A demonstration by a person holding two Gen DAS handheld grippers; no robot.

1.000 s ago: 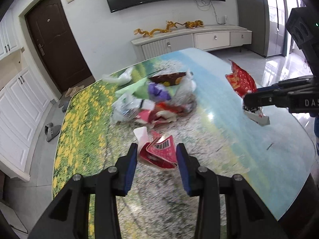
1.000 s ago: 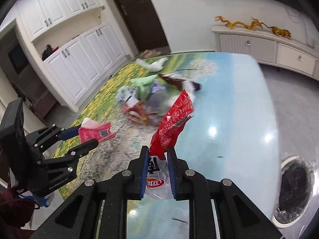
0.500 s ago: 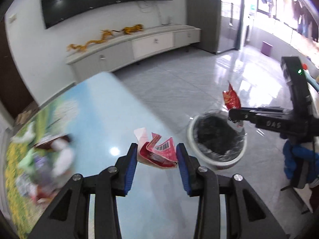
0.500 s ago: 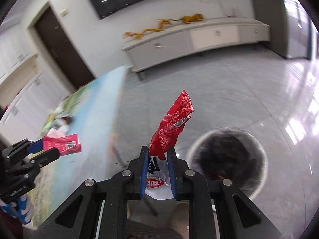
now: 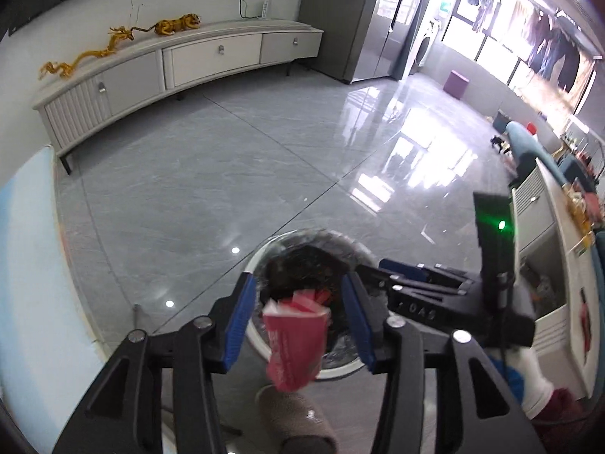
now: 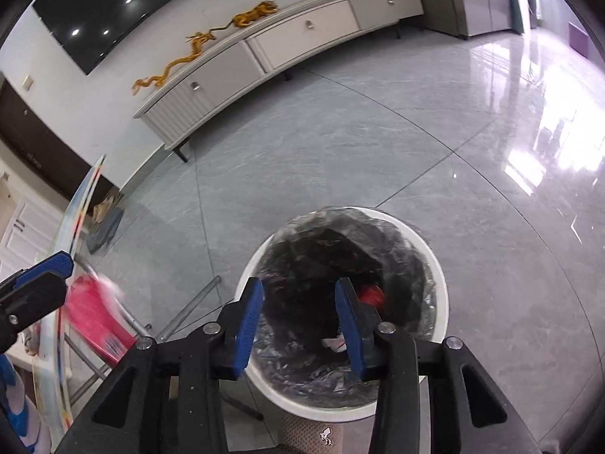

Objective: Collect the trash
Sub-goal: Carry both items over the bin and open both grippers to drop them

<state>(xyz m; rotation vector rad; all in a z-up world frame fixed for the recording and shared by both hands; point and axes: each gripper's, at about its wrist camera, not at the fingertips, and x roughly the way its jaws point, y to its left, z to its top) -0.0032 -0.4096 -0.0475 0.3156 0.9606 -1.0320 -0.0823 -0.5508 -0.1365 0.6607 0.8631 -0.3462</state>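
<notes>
Our left gripper (image 5: 298, 321) has just been opening; its blue pads stand apart, and the crumpled pink-red paper wrapper (image 5: 297, 340) sits loose between them, blurred and clear of both pads, directly over the near rim of the round white waste bin lined with a black plastic bag (image 5: 261, 340). We judge that this wrapper is released and dropping. Our right gripper (image 6: 298, 319) has likewise just been opening; its jaws stand moderately apart with nothing between them. The red foil snack bag (image 6: 370, 295) lies inside the bin liner, beside a small white scrap.

Progress, as we judge it: two pieces are delivered or nearly so. From these views we cannot tell how much trash is left elsewhere; the glass tabletop edge (image 6: 75, 234) appears only as a thin strip, with its surface out of view.

Clearances:
- The pink-red wrapper falls close to the near rim rather than the centre of the bin; it could catch on the rim or land outside.
- The two grippers are close together over the bin, the right one just beyond the left one's right pad in the left wrist view. We should part them before swinging either.
- The table edge and its metal legs (image 6: 196, 302) stand just beside the bin on the left.
- The grey tiled floor (image 6: 340, 132) beyond the bin is open up to the long white low cabinet (image 6: 264, 41), giving ample room to withdraw.
</notes>
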